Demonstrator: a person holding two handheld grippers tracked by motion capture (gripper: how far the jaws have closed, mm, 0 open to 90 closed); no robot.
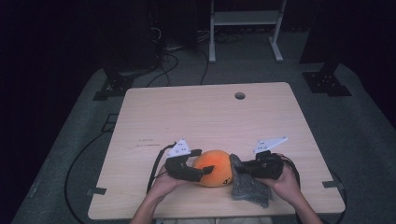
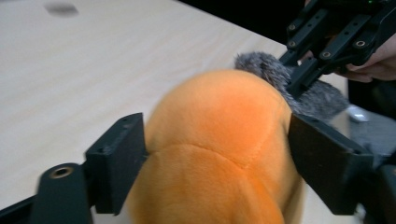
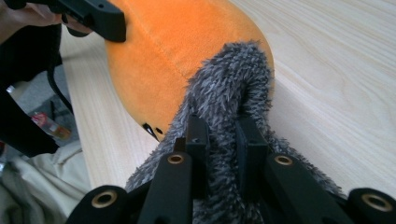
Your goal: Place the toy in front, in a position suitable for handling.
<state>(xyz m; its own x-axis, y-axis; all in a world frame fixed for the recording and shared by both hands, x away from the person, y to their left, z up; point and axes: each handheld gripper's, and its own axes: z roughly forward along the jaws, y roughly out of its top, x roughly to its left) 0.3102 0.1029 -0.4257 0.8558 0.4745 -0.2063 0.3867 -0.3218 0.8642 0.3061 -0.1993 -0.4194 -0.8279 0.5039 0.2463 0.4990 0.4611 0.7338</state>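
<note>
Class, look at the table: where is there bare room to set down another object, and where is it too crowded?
Free: the whole far half of the table, between the round hole and the hands, plus strips along both side edges. Crowded: the near middle, where the left gripper clasps the orange plush toy and the right gripper pinches the grey fuzzy cloth.

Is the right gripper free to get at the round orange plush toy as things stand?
Probably not: the right gripper is shut on the grey fuzzy cloth, which lies between it and the orange plush toy.

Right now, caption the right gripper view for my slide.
Right gripper shut on grey cloth, pressed against the orange plush on the table.
</note>
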